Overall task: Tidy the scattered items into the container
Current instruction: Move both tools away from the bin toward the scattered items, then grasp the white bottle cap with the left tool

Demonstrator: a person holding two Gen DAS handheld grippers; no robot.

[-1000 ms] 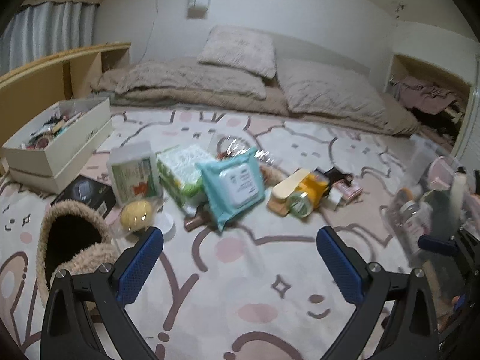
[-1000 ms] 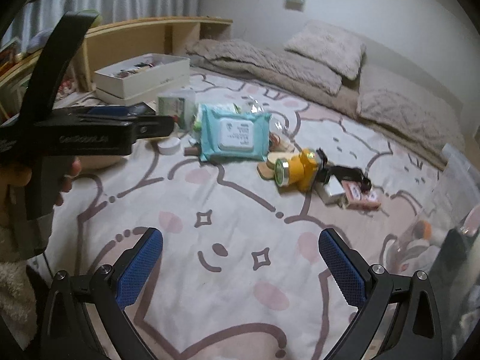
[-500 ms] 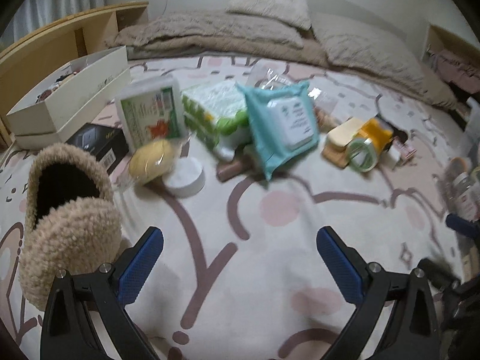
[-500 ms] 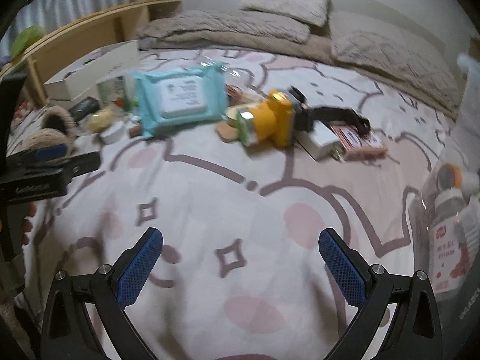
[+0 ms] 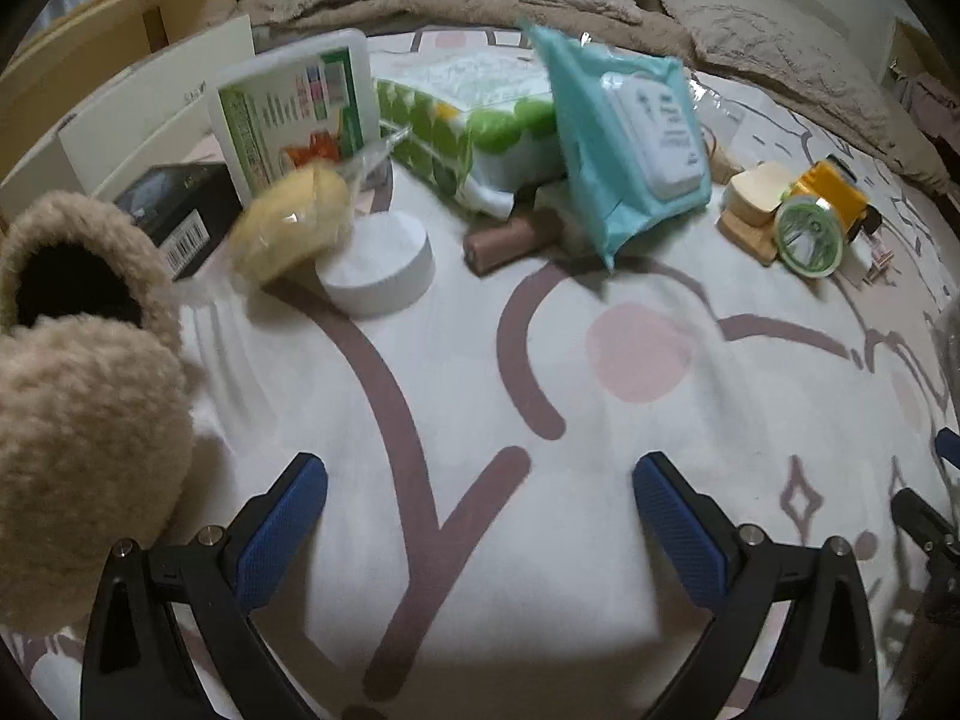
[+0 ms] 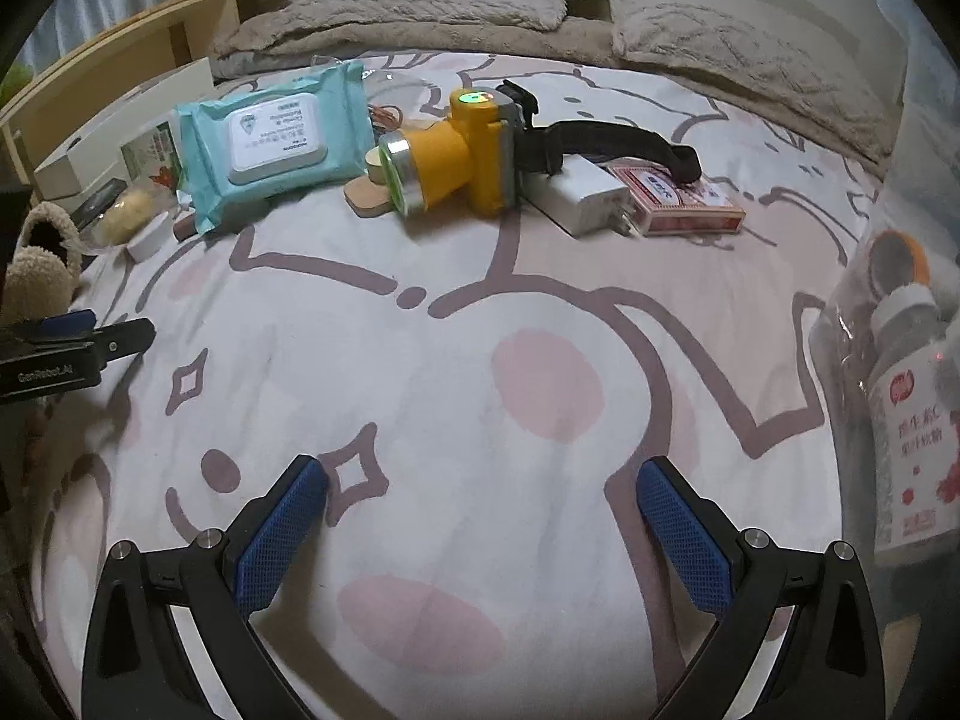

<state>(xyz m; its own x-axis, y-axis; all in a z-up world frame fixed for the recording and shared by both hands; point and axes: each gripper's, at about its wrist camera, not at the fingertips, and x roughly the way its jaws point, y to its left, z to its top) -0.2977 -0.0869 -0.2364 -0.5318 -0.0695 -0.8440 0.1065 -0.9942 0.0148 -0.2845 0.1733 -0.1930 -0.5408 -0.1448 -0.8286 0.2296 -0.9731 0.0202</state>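
Left gripper (image 5: 480, 525) and right gripper (image 6: 480, 531) gape, empty.

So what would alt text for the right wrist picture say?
The right tool hangs open and empty over a patterned bedsheet. Beyond it lie a yellow headlamp, a teal wipes pack, a white charger and a red card box.

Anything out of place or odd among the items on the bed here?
A fuzzy tan slipper sits on the bed cover beside the toiletries, odd footwear among them. The blue wet-wipes pack leans tilted on the green-dotted tissue pack. The yellow headlamp lies on its side. Nothing looks spilled.
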